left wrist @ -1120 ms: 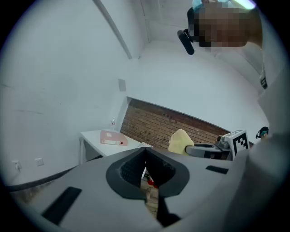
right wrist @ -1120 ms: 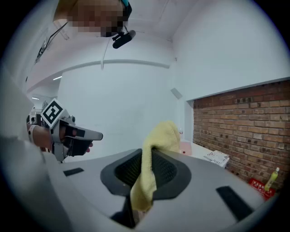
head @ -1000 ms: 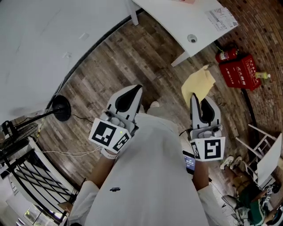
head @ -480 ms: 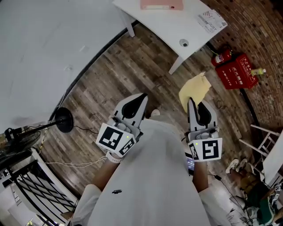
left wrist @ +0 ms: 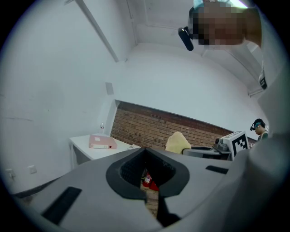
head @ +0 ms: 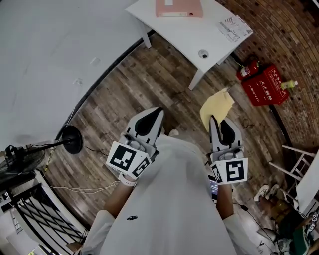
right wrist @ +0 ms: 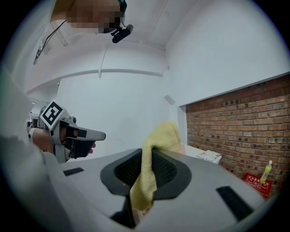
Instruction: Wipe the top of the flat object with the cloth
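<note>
Right gripper [right wrist: 140, 199]: its jaws are closed on the yellow cloth [right wrist: 156, 149]. The cloth is pinched between them and rises above the jaws as a soft folded lump.
Left gripper [left wrist: 149, 197]: its jaws are brought together and nothing is between them.
Both grippers and the worktop: in the head view the right gripper [head: 215, 122] and the left gripper [head: 155, 114] are held side by side over the wooden floor [head: 124, 84]. They are on the person's side of the white worktop [head: 199, 35] and well apart from it.
Cloth and the worktop: the cloth [head: 217, 105] sticks out from the right gripper toward the corner of the worktop, but does not touch it.
Flat object [head: 178, 8]: it is pink and lies flat on the worktop, at the side away from the person. It is far from both grippers and from the cloth. The left gripper view also shows this flat object [left wrist: 102, 142] lying on the worktop [left wrist: 81, 149].
Printed sheet [head: 234, 27]: it lies on the worktop, near the edge next to the brick wall.
Red box [head: 264, 84]: it stands on the floor beside the worktop, against the brick wall [head: 294, 45].
</note>
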The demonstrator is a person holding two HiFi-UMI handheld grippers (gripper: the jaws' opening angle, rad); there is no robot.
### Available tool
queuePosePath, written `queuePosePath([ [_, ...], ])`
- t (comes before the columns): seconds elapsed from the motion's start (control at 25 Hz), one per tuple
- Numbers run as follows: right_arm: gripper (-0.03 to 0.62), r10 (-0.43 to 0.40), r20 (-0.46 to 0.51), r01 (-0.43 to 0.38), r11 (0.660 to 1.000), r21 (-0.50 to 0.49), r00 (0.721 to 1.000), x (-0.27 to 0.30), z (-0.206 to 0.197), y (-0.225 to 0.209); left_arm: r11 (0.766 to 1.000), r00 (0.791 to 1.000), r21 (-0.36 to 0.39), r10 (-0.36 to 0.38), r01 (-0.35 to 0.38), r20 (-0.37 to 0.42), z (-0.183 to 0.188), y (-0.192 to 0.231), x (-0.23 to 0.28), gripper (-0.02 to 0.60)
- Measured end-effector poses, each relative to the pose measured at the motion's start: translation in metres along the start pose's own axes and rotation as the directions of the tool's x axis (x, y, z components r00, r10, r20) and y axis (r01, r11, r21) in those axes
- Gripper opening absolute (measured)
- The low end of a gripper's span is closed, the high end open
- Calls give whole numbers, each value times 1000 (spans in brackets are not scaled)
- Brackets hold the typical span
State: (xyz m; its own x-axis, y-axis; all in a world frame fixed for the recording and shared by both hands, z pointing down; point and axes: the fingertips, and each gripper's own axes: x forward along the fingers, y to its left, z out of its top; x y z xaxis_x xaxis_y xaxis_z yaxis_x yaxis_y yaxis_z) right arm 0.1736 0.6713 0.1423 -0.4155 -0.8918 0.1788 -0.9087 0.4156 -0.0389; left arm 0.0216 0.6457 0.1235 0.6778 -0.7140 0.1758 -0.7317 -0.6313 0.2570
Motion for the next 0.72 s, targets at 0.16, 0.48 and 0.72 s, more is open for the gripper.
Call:
queuePosePath([
  [0.16,63,-16,6,16,1000,6,1000,9,2,-16,1000,1000,4,-10,10,-13,-1,1,14,17],
  [0.48,63,7,-4,-7,1000,-15,1000,43,4,-29,999,999,1,-39,39,-22,1,22,49,17],
  [0.72,63,19,-25,-20,999,-36,1000,93,4,-37,1000,1000,-8,-30,30,-7,13,67,82,17],
])
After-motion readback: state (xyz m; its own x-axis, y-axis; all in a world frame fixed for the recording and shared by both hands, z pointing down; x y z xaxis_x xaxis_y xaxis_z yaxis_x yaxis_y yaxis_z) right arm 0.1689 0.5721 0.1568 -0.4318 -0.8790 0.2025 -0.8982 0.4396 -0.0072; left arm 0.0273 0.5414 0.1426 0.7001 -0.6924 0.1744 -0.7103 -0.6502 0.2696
